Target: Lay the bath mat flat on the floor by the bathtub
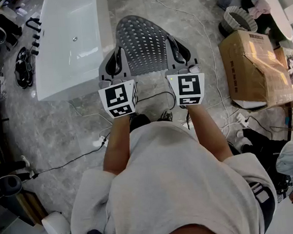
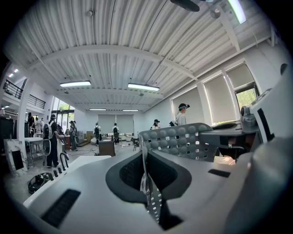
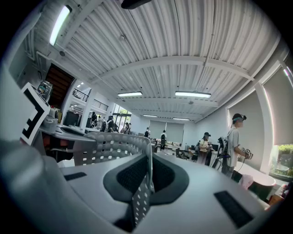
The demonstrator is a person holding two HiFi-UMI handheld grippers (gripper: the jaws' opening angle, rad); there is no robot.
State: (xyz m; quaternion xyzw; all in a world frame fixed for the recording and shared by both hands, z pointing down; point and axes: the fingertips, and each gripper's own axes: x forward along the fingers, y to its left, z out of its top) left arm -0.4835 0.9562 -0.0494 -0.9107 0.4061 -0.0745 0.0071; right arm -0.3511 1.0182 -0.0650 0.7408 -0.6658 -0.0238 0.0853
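Observation:
A grey perforated bath mat (image 1: pixel 145 40) hangs in the air in front of me, spread between both grippers over the floor beside the white bathtub (image 1: pixel 73 39). My left gripper (image 1: pixel 115 61) is shut on the mat's near left edge. My right gripper (image 1: pixel 177 52) is shut on its near right edge. In the left gripper view the mat (image 2: pixel 183 139) runs pinched edge-on through the left gripper (image 2: pixel 147 183). The right gripper view shows the same mat (image 3: pixel 112 146) clamped in the right gripper (image 3: pixel 144 183). The mat's far end curls downward.
A large cardboard box (image 1: pixel 254 69) stands on the floor at the right, with a round white basket (image 1: pixel 240 19) behind it. Cables (image 1: pixel 88 152) trail across the marble floor near my feet. Dark sandals (image 1: pixel 22 66) lie left of the tub. A person (image 3: pixel 233 141) stands further off.

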